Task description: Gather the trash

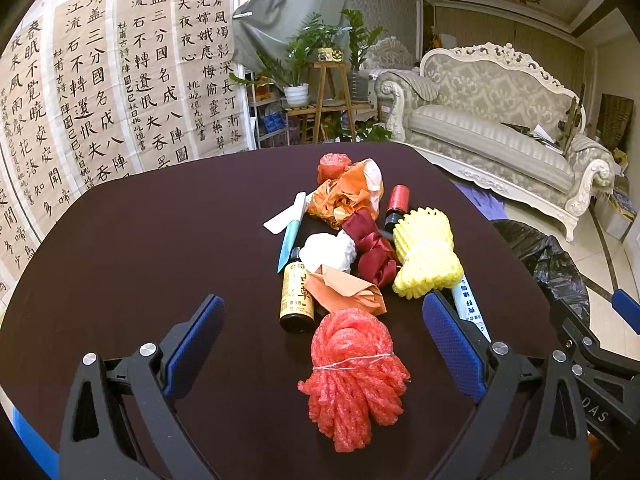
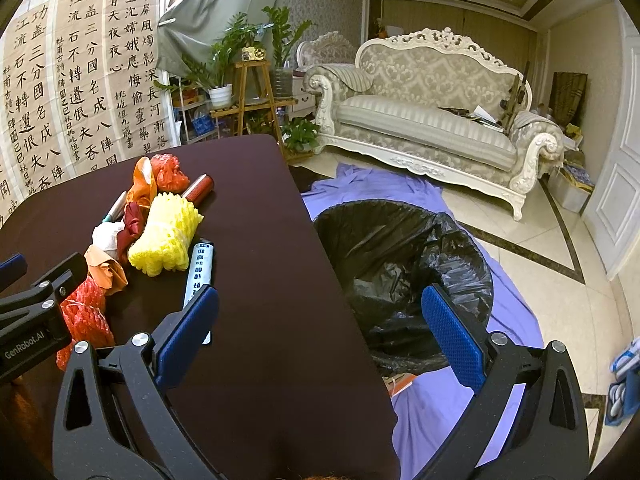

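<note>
Left tool [image 1: 324,328]: spread wide and pinching nothing, low in the left wrist view; its blue pads [image 1: 198,336] flank the near end of the pile.
Right tool [image 2: 320,320]: also spread and empty, at the bottom of the right wrist view; one pad over the worktop edge, the other over the bin.
Worktop [image 1: 140,248]: dark brown, rounded corners, filling the middle of the left wrist view.
Red foam net [image 1: 354,380]: lower centre, between the left tool's pads, tied with a thin string; long axis runs from the camera toward the pile, frayed end nearest.
Yellow foam net [image 1: 426,256]: right of centre, bound at its waist, long axis roughly parallel to the red one.
Brown bottle [image 1: 296,296]: lying down, base toward the camera, neck pointing away, touching the folded orange paper [image 1: 348,290].
White marker tube [image 2: 198,276]: beside the yellow net, long axis toward the camera; its near end is hidden behind the right tool's pad.
Rest of pile: white crumpled paper [image 1: 330,250], dark red ribbon [image 1: 372,248], orange plastic bag [image 1: 346,196], small red bottle [image 1: 396,206], teal pen [image 1: 290,240], overlapping so their full outlines are hard to make out.
Trash bin [image 2: 404,264]: black-lined, on the floor right of the worktop, standing on purple cloth [image 2: 432,404]; contents too dark to tell.
</note>
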`<state>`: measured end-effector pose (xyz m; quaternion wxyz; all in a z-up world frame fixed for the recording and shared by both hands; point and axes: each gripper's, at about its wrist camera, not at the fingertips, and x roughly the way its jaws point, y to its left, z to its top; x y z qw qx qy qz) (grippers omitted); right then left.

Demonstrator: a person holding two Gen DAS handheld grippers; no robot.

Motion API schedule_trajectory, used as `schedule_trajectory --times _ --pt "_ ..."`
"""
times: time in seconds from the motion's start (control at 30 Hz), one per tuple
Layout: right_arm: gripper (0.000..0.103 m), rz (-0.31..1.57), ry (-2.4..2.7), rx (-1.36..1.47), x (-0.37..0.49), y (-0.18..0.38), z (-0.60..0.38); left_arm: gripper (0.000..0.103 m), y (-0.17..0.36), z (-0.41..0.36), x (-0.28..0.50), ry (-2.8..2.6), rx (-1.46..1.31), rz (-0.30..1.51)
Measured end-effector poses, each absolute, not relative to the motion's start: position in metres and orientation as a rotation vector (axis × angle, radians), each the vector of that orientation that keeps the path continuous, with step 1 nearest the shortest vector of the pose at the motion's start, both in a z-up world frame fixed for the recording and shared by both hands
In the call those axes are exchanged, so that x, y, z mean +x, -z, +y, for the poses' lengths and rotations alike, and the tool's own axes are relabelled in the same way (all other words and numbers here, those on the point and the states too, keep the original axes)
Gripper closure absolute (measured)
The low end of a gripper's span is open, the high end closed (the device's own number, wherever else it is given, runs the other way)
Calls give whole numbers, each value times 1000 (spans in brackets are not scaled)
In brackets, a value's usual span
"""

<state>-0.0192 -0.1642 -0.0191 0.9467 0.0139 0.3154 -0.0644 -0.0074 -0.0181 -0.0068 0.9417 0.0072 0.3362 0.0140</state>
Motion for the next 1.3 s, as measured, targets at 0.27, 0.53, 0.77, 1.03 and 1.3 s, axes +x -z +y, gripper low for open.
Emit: schedule_trajectory --times 0.27,0.53,0.77,1.03,1.3 --pt "4 659 120 26 -15 24 -161 7 16 -14 0 -34 13 703" --pt "4 666 117 23 -16 24 -160 7 20 -12 -1 -32 16 708" --pt "4 671 115 22 -17 24 -159 7 19 -12 -1 -28 26 716" --pt "4 673 117 21 -15 23 -159 7 20 -12 -1 -32 27 719" --pt "19 690 116 35 -14 26 -160 7 20 -13 -2 -33 31 720"
